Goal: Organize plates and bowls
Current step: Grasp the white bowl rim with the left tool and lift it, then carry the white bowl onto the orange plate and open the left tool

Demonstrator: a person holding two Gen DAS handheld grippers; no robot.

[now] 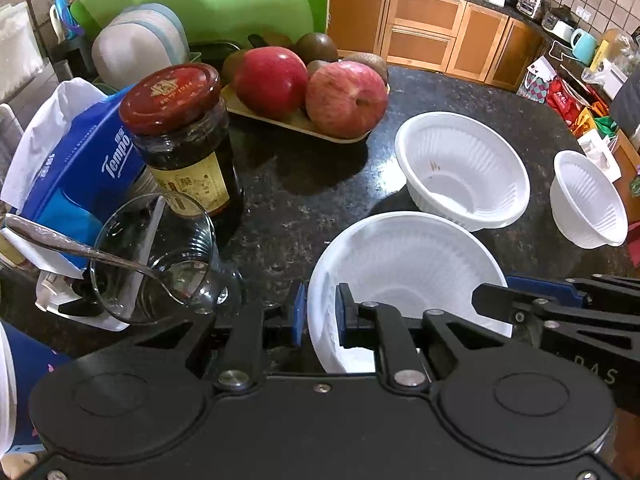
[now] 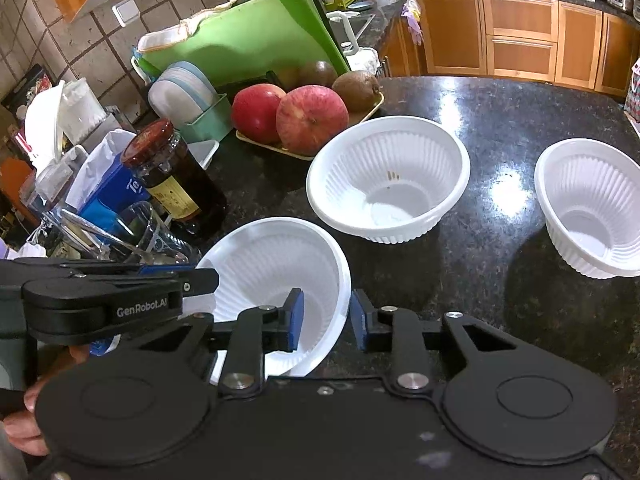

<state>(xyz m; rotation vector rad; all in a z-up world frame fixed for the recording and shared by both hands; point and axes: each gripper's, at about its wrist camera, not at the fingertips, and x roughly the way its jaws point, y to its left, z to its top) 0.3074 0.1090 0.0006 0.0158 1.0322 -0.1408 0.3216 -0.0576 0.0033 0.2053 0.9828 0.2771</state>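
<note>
Left gripper [image 1: 320, 314] clamped on near rim of white bowl [image 1: 404, 264], one pad inside, one outside. Right gripper [image 2: 326, 320] astride opposite rim of same bowl [image 2: 276, 268]; pads close to the wall, contact not clear. Ahead of both: second bowl [image 2: 388, 176], third bowl [image 2: 588, 208] further right, all on dark counter [image 2: 480, 280]. Left of the claws: glass with spoon [image 1: 156, 256], jar [image 1: 180, 136].

Both wrist views close, angled down; share near bowl [image 1: 404, 264] [image 2: 276, 264], counter [image 1: 300, 184] [image 2: 500, 120].
</note>
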